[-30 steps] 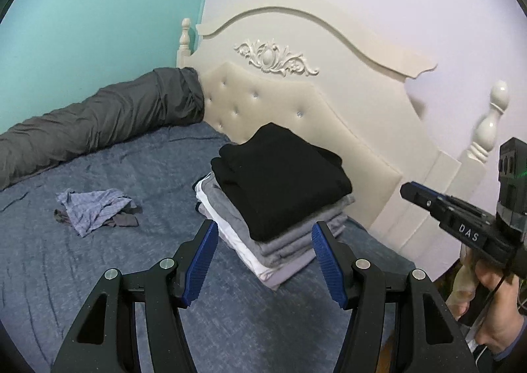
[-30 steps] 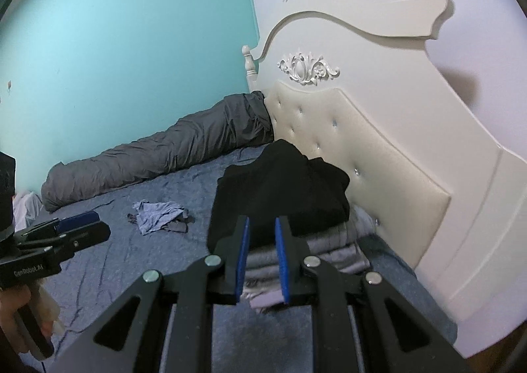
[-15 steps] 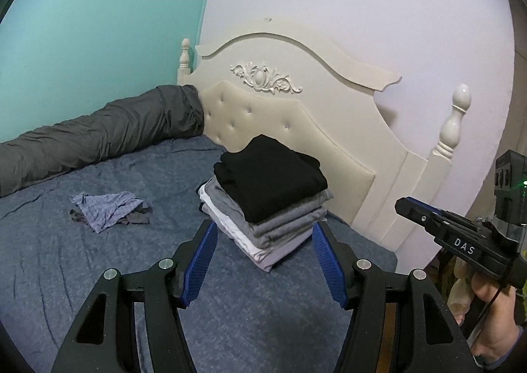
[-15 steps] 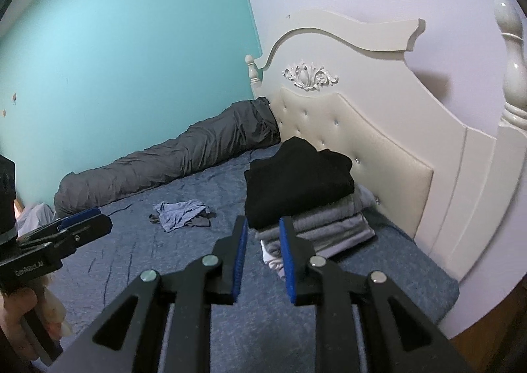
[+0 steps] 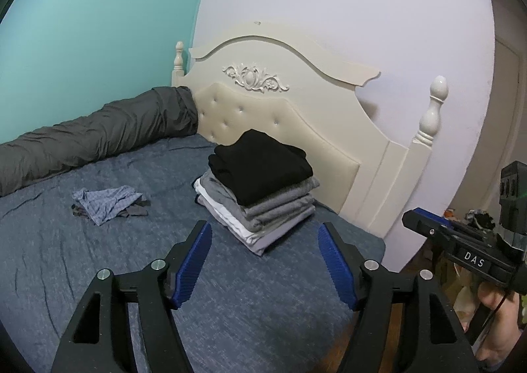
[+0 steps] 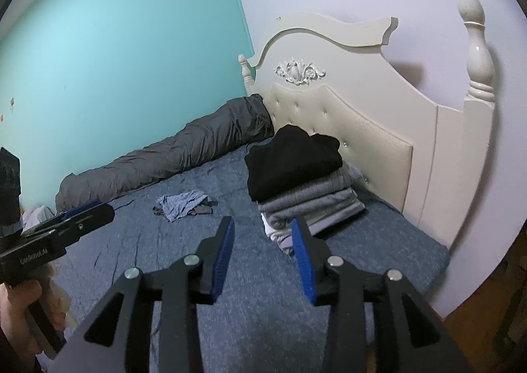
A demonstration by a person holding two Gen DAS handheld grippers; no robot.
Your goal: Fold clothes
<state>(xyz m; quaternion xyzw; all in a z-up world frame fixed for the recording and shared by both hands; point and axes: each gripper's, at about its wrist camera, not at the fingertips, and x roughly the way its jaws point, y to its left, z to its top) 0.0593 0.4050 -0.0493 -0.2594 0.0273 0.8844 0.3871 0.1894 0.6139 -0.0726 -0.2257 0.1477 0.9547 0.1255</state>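
A bed with a blue-grey wrinkled sheet [image 5: 263, 307] stands against a cream carved headboard with a tufted panel [image 5: 280, 116]. A long dark-grey rolled duvet [image 5: 98, 136] lies along the turquoise wall [image 5: 82, 27]. Near the headboard sits a neat stack of folded clothes, black on top, grey and white beneath [image 5: 260, 185]. Well apart from it, toward the duvet, lies a crumpled blue-checked garment [image 5: 105, 201], unfolded, on the sheet. Nothing lies between either tongs and the stack.

Left tongs [image 5: 265, 243]: black frame, blue ribbed pads, jaws wide and opening, empty, above bare sheet in front of the stack. Right tongs [image 6: 262, 231]: same build, jaws at a moderate gap and opening, nothing between them, touching nothing. A hand [image 5: 494, 317] grips the right tool's handle.
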